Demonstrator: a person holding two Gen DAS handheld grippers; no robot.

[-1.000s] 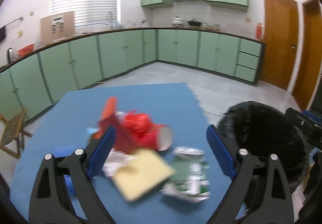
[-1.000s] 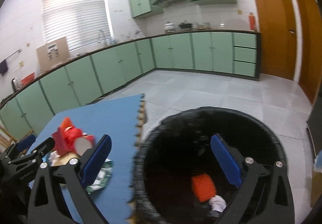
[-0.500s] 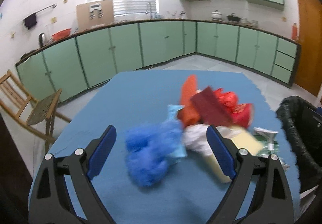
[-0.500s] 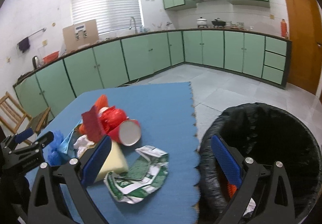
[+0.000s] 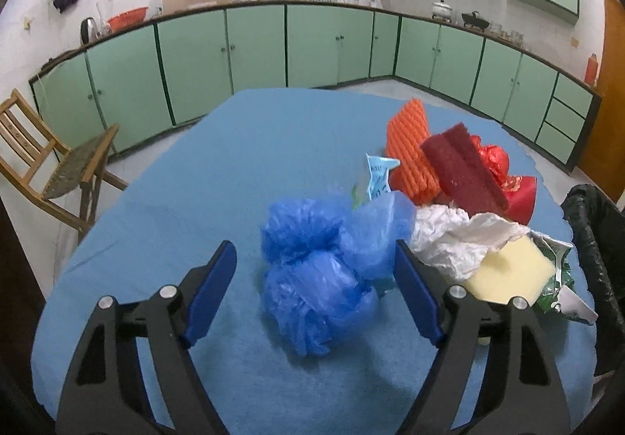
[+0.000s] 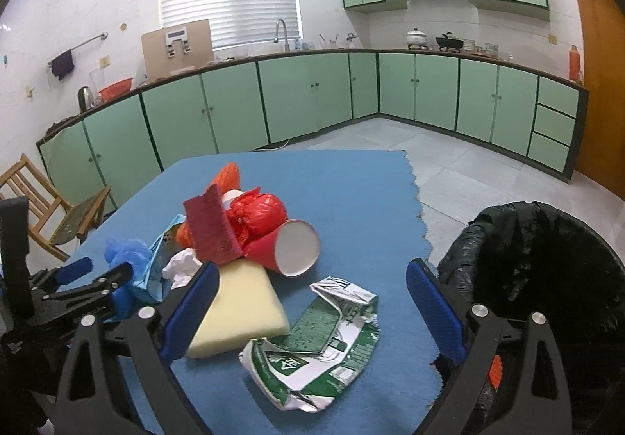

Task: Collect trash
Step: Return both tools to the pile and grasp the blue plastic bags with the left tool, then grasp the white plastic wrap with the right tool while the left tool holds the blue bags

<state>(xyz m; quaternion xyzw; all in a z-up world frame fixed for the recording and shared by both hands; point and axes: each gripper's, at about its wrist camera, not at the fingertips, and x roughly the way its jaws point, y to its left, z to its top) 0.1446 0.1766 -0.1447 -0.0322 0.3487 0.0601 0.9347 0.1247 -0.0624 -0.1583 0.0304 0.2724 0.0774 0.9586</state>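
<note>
Trash pile, one red cup, two sponges, one bin

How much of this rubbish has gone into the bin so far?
Little: the black-lined bin shows an orange scrap inside. The left hand-held gripper, its jaws just closing, straddles the blue plastic bag, ungripped. The cup, sponge, carton remain on the table.
</note>
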